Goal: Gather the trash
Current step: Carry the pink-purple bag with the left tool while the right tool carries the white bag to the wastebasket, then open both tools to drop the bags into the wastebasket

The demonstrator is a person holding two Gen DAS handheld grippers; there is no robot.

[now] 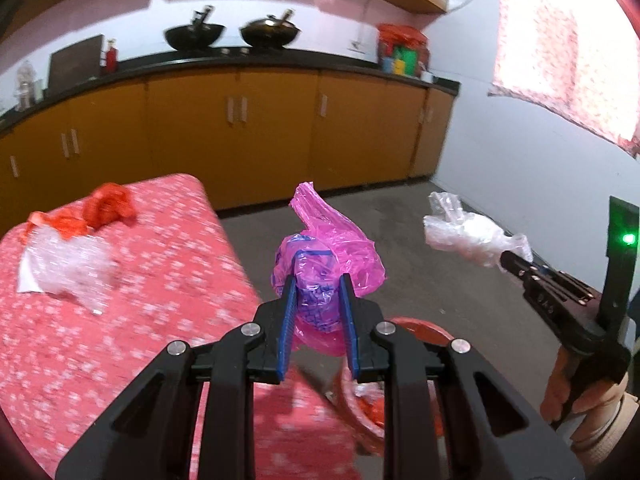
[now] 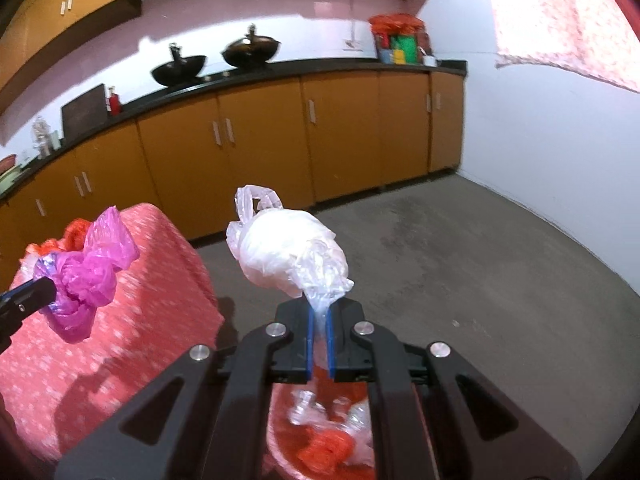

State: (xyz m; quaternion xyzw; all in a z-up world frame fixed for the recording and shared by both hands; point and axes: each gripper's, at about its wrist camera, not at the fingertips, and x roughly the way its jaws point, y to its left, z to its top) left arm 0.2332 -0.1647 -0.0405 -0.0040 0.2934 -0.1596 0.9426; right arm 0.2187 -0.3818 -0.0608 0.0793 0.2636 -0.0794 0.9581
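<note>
A pink bag is clamped in the left gripper; a clear bag is pinched by the right gripper's fingers, above a red bin.

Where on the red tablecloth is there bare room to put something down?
The tablecloth is bare across its near half and toward the edge facing the cabinets. Its far left end is crowded: orange bag and clear plastic. The red bin already holds scraps.
</note>
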